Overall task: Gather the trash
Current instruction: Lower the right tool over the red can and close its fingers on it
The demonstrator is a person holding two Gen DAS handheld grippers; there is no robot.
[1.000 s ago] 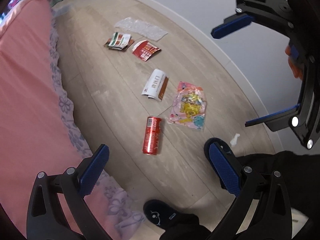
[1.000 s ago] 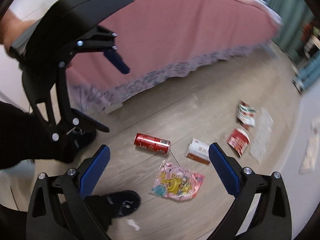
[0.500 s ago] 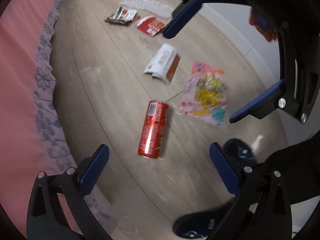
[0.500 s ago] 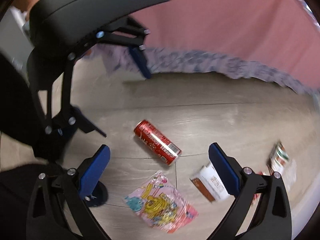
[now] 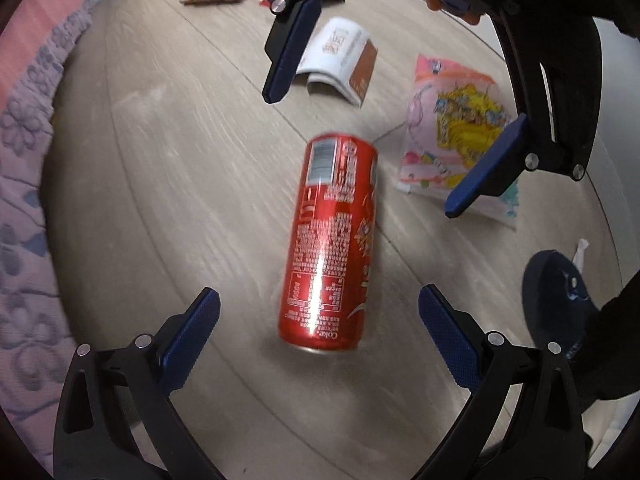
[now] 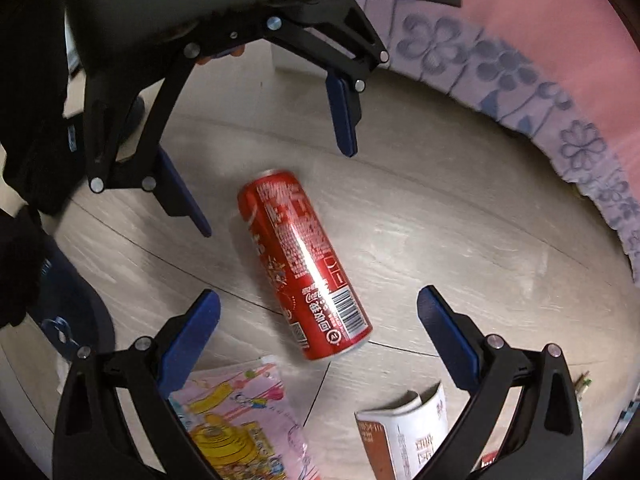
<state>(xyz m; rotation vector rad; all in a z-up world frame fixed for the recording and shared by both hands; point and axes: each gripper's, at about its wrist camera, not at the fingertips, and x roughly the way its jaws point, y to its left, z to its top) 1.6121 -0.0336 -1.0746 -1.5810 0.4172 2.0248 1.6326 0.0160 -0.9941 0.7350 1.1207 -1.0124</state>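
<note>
A red aluminium drink can [image 5: 332,240] lies on its side on the pale wooden floor [image 5: 180,168], centre frame. The left gripper [image 5: 319,334] and right gripper [image 6: 318,330] both hover above it, jaws spread wide, empty. A pink cartoon-printed plastic wrapper [image 5: 452,136] lies right of the can.

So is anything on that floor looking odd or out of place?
Yes. A red drinks can lies on its side on the pale wooden floor, with a pink cartoon-printed wrapper and a bent white and brown carton flat beside it. No spill is visible. Both grippers hover open above the can.
</note>
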